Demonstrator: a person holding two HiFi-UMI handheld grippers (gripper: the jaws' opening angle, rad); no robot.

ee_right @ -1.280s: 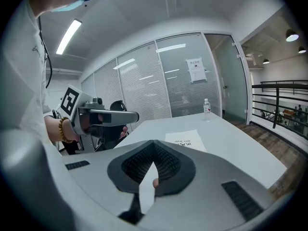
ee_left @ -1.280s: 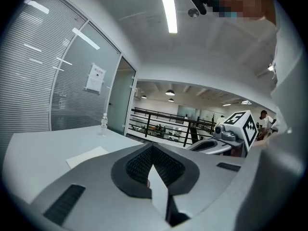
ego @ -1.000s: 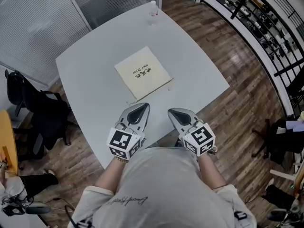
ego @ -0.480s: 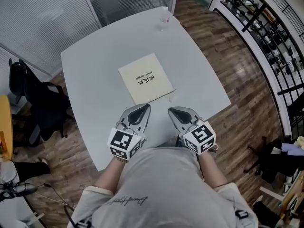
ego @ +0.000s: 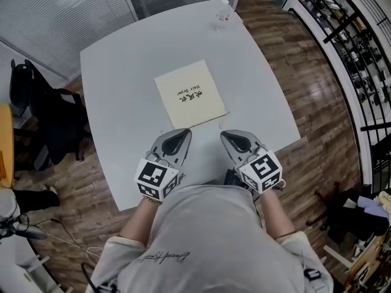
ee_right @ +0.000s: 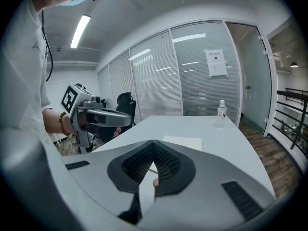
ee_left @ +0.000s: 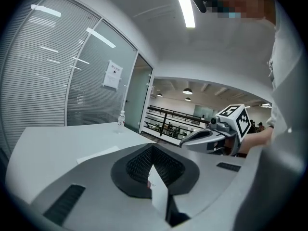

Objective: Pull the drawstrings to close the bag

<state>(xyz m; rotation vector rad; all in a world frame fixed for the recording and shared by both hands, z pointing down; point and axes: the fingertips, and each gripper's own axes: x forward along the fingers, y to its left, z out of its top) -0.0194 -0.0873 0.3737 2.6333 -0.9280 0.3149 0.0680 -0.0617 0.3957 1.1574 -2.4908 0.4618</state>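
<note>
The head view alone gives the layout: a chair (ego: pixel 52 121) stands left of the table (ego: pixel 116 66), the bag (ego: pixel 190 94) lies flat mid-table, and a bottle (ego: pixel 222 18) stands at the far edge. Only the gripper views show the notice (ee_left: pixel 111 75) on the glass wall. The left gripper (ego: pixel 175 140) and right gripper (ego: pixel 238 142) sit side by side at the near edge, short of the bag. Each has its jaws pressed together, with nothing between them.
</note>
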